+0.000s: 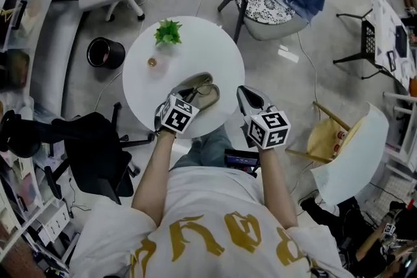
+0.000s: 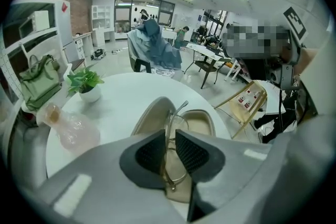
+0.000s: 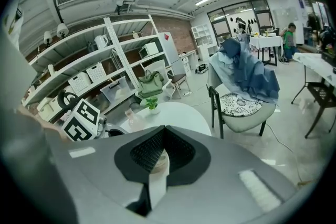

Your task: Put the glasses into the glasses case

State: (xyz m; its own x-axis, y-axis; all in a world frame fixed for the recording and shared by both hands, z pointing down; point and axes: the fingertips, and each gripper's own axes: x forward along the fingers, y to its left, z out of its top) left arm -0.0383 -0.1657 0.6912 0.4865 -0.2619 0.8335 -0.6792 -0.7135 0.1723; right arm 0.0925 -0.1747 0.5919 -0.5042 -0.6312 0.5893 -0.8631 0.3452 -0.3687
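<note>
Right now my left tongs are pinched nearly together on the thin metal frame of the glasses, with the rim caught between the two ribbed pads. The glasses stand on edge over the open glasses case, one arm poking up past the tongs and the lower rim down in the beige tray; whether it touches the lining I cannot tell. The case lies with its lid folded back on the round white tabletop, near the edge closest to me.

From above, my left tongs reach into the case, while my right tongs hang just beside it at the tabletop's rim. Their pads are drawn together with nothing between them. A small potted plant sits on the far side.
</note>
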